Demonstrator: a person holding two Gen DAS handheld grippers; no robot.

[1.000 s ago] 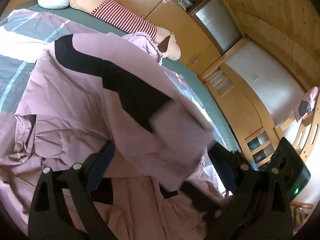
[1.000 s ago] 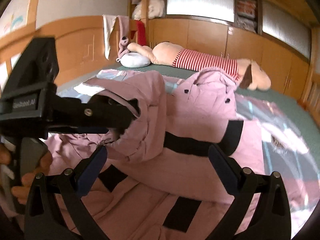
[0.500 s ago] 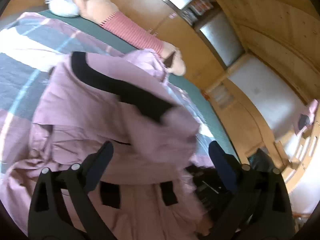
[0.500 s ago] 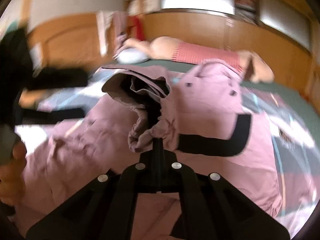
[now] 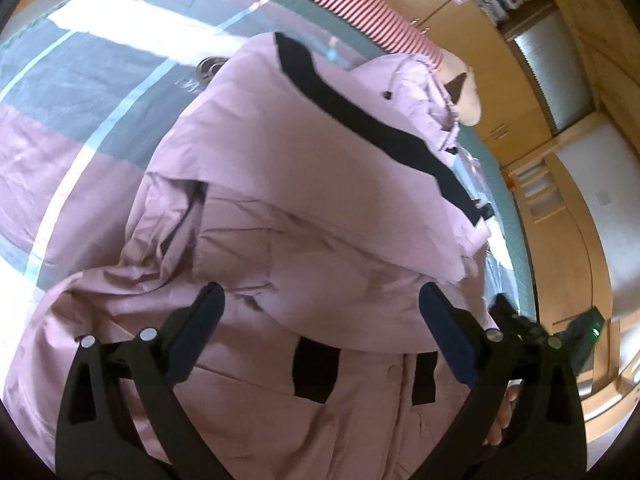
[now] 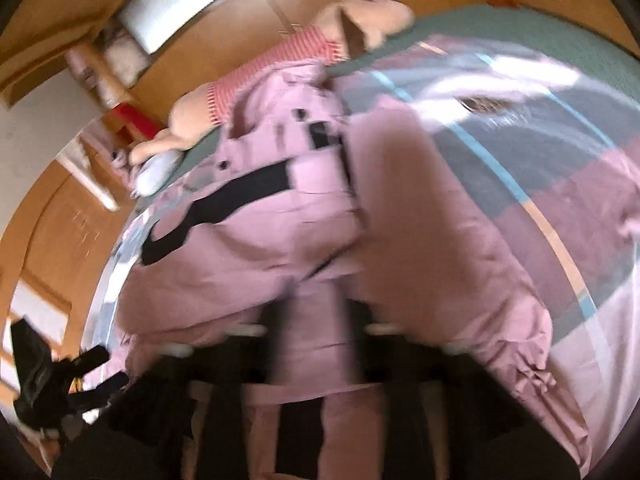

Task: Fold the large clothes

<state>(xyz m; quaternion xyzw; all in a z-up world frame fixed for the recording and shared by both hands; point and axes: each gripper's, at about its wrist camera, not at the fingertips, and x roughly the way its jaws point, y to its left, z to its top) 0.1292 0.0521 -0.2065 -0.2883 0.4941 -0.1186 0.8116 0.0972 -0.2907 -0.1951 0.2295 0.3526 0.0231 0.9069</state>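
Pink coat spread mid-bed, collar toward the far edge by a striped plush toy, left gripper wide apart above it, right gripper blurred, seemingly pinching coat fabric, bed

Daylight fills both views, bright and warm on the wood. Glare whitens the pale stripes of the bedspread, washing out detail there. The left wrist view is fairly sharp in the middle, though the pink coat softens slightly. The right wrist view is heavily motion-blurred throughout, its lower part dark and smeared. Fisheye distortion bends the edges, with black vignetting at the corners.
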